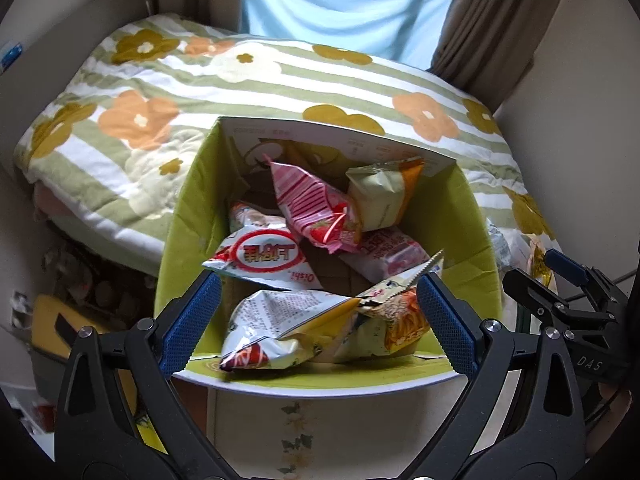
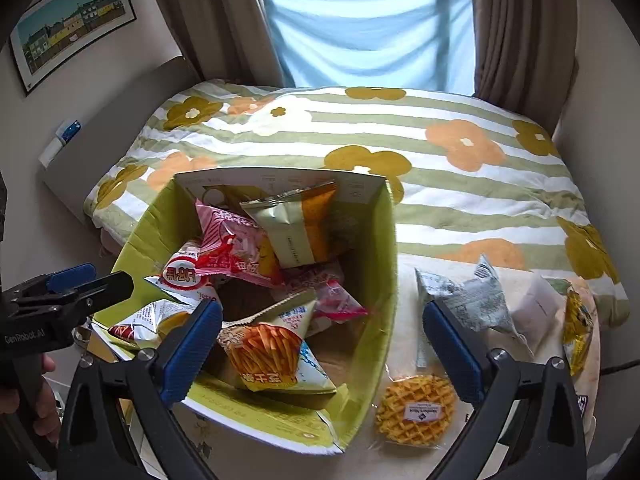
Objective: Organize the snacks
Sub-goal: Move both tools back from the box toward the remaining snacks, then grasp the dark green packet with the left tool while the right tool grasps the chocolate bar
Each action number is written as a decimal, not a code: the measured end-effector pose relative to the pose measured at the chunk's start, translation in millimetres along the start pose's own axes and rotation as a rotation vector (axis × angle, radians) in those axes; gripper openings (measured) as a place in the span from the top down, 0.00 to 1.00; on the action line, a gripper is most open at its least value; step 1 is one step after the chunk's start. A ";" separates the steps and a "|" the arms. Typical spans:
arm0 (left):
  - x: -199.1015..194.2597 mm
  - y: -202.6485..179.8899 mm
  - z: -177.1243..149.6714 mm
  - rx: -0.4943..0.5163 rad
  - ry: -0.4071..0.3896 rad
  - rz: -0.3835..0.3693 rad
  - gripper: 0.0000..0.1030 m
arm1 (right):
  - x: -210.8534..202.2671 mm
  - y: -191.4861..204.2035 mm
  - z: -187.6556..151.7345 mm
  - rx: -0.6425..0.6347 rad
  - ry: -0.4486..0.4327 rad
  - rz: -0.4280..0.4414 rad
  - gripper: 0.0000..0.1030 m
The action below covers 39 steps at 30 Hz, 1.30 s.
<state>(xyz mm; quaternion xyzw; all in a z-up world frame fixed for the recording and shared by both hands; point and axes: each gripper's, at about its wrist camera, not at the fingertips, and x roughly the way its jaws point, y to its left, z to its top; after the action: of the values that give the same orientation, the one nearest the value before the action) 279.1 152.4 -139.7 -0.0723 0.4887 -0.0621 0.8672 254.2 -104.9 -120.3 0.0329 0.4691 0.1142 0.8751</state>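
Observation:
A green cardboard box (image 1: 468,216) (image 2: 384,280) holds several snack packets: a pink striped bag (image 1: 316,208), a white and red bag (image 1: 264,256), a pale green and orange pack (image 2: 296,228) and a fries packet (image 2: 268,356). My left gripper (image 1: 320,320) hangs open over the box's near end, with nothing between its blue pads (image 1: 192,320). My right gripper (image 2: 322,352) is open wide above the box's right wall and holds nothing. On the table right of the box lie a wrapped waffle (image 2: 416,408), a grey packet (image 2: 476,304) and a yellow packet (image 2: 576,328).
The box stands on a pale table (image 2: 404,280) beside a bed with a green-striped flowered quilt (image 2: 460,200). Brown curtains (image 2: 516,32) and a blue cloth hang at the window behind. Each gripper shows at the edge of the other's view: right gripper (image 1: 540,280), left gripper (image 2: 92,280).

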 end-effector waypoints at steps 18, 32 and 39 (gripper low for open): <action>20.0 -191.5 -39.4 0.230 0.046 -0.179 0.05 | -85.0 -141.0 -83.1 0.211 -0.045 -0.208 0.03; 99.9 -333.7 -108.2 0.314 0.214 -0.183 0.05 | -86.4 -241.1 -165.0 0.156 0.018 -0.178 0.03; 149.2 -368.6 -125.3 0.377 0.297 -0.177 0.06 | -63.4 -254.3 -195.8 0.131 0.043 -0.177 0.03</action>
<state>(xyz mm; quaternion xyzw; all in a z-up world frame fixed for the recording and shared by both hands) 234.9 -244.3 -260.4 0.0580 0.5824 -0.2376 0.7753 101.1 -376.4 -219.7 0.0458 0.4952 0.0061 0.8675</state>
